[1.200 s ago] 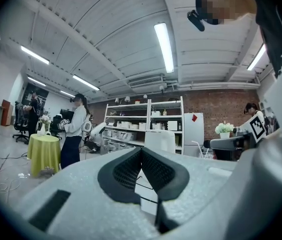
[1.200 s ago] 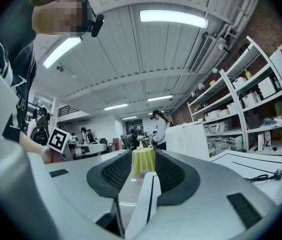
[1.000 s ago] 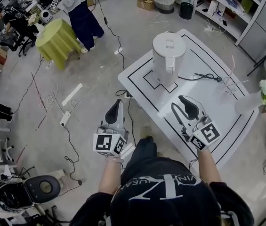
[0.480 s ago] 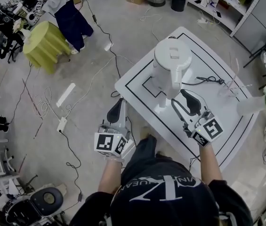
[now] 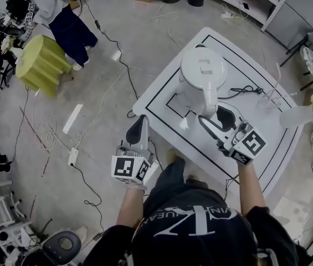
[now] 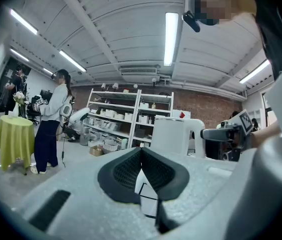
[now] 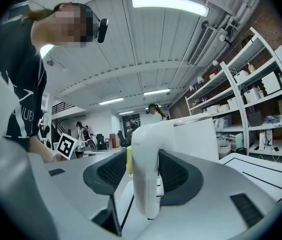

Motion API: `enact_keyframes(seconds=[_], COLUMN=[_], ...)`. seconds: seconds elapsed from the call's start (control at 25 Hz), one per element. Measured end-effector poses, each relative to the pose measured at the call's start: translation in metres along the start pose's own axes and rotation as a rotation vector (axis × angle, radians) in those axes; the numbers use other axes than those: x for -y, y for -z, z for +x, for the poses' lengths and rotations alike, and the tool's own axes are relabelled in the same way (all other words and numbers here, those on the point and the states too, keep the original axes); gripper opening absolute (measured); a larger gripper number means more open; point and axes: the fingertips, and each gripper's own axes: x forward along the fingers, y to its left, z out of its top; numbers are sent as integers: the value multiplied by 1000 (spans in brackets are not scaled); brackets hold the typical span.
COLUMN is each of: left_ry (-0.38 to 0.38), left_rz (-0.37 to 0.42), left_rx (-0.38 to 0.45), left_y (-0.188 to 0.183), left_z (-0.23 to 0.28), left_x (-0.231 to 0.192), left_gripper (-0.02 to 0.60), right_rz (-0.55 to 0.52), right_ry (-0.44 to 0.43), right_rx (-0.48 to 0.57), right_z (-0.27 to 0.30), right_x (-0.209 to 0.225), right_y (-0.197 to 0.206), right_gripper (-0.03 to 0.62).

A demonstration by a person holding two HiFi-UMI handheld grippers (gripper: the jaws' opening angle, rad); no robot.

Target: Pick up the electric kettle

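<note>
A white tabletop (image 5: pixel 159 95) marked with black lines stands on a grey workshop floor (image 5: pixel 101 165) strewn with cables, and a black cord (image 5: pixel 244 90) lies across it. A yellow-draped round table (image 5: pixel 41 65) sits well apart, near a person in a white top (image 5: pixel 70 32). Shelving (image 6: pixel 126 121) lines a brick wall (image 6: pixel 215 104). What appears to be a flower vase (image 5: pixel 297 118) stands at the tabletop's far side.

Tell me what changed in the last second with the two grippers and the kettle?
The right gripper moved forward to the electric kettle and its jaws have just been opening; the kettle handle now stands between them, not yet squeezed. The kettle stayed on the table, and the left gripper stayed shut and empty.
</note>
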Motion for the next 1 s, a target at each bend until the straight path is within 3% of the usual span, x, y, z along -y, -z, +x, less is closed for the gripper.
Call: enact_keyframes(seconds=[0.4, 0.8, 1.0], left_ry=[105, 60, 57], left_rz=[-19, -64, -70], left_rx=[-30, -57, -64], left_y=[15, 27, 28], left_z=[27, 31, 38], left_x=[-7, -28, -23], left_gripper=[11, 11, 11], right_rz=[-9, -14, -31], right_ry=[-33, -140, -147], right_rx=[-22, 4, 25], right_z=[8, 17, 22], right_x=[4, -2, -1], right_y=[6, 4, 1], right_gripper=[198, 163, 158])
